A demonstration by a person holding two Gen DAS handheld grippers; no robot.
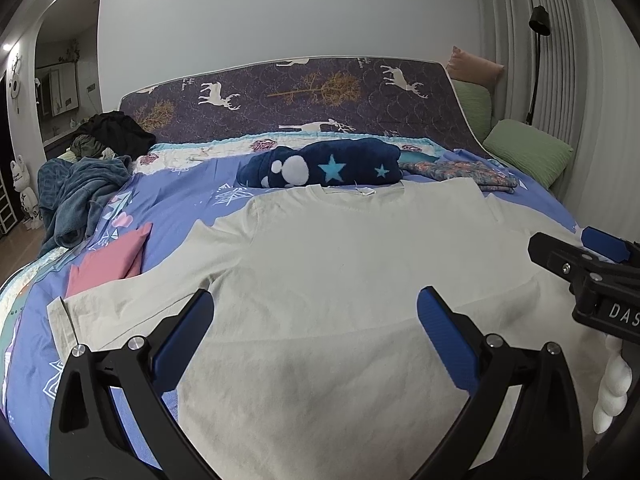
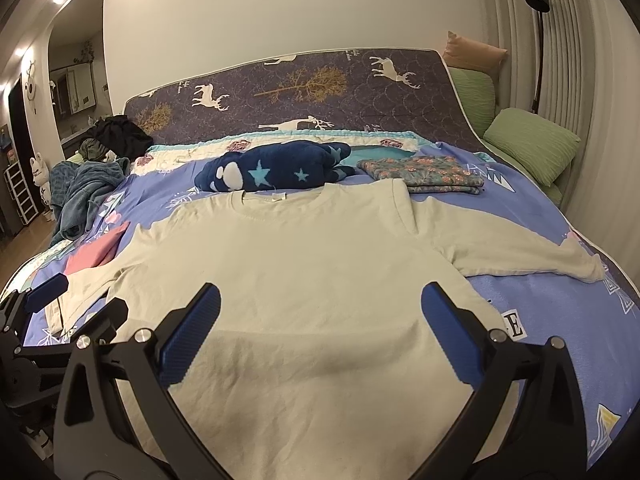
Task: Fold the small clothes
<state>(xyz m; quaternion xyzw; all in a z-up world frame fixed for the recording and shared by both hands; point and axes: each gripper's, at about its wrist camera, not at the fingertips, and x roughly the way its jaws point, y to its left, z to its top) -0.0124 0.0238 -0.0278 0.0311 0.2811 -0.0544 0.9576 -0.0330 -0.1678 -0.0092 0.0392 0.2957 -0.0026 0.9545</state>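
A cream T-shirt lies spread flat on the blue bedspread, collar toward the headboard and both sleeves out; it also shows in the right wrist view. My left gripper is open and empty, hovering over the shirt's lower left part. My right gripper is open and empty over the shirt's lower right part. The right gripper shows at the right edge of the left wrist view, and the left gripper at the left edge of the right wrist view.
A folded pink cloth lies left of the shirt. A navy star-print fleece and a folded floral cloth lie beyond the collar. A heap of dark clothes is at the far left; green pillows at the right.
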